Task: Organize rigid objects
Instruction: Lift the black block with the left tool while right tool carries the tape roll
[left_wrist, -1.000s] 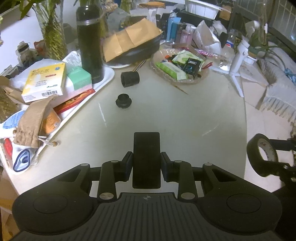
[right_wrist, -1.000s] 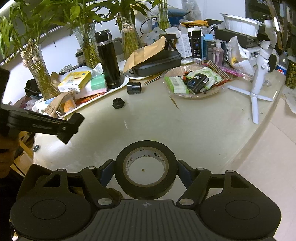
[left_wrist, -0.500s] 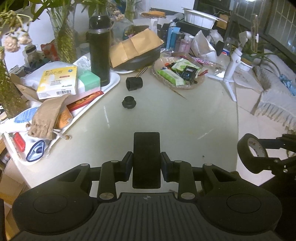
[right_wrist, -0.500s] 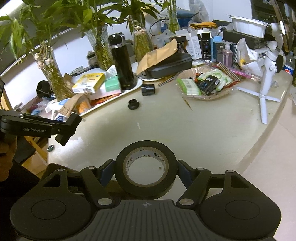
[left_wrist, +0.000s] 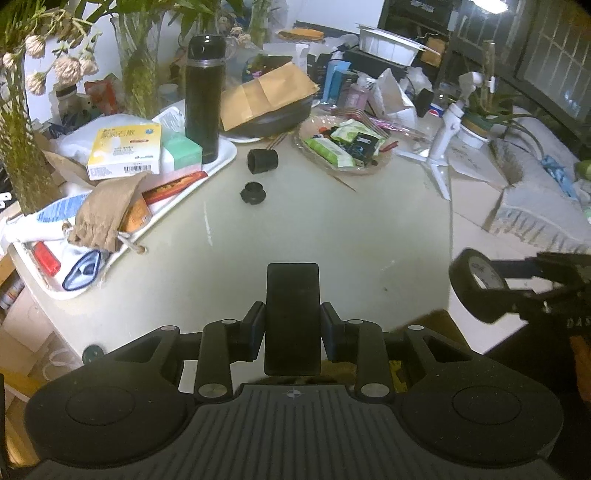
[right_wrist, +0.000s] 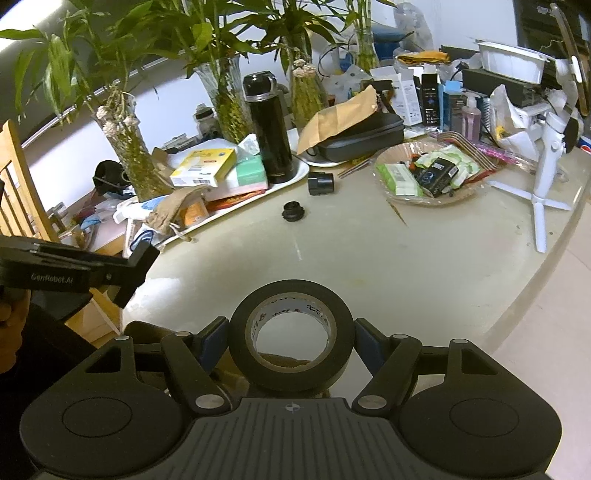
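Observation:
My left gripper (left_wrist: 292, 325) is shut on a flat black rectangular block (left_wrist: 292, 295), held above the near edge of the pale table (left_wrist: 295, 221). My right gripper (right_wrist: 291, 343) is shut on a roll of black tape (right_wrist: 291, 334), held off the table's near edge; the roll also shows in the left wrist view (left_wrist: 480, 280). A black cylinder (left_wrist: 262, 161) and a small black cap (left_wrist: 252, 192) lie on the table further back; in the right wrist view they are the cylinder (right_wrist: 320, 183) and the cap (right_wrist: 293, 211).
A white tray (left_wrist: 221, 162) at the left holds boxes, a cloth pouch and a tall black flask (left_wrist: 203, 96). A glass dish of packets (left_wrist: 343, 147), a white tripod (left_wrist: 443, 147), vases and clutter line the back. A wooden chair (right_wrist: 18, 192) stands left.
Both grippers have drawn back and up from the table, so more of the table and room shows. Each keeps hold of its object.

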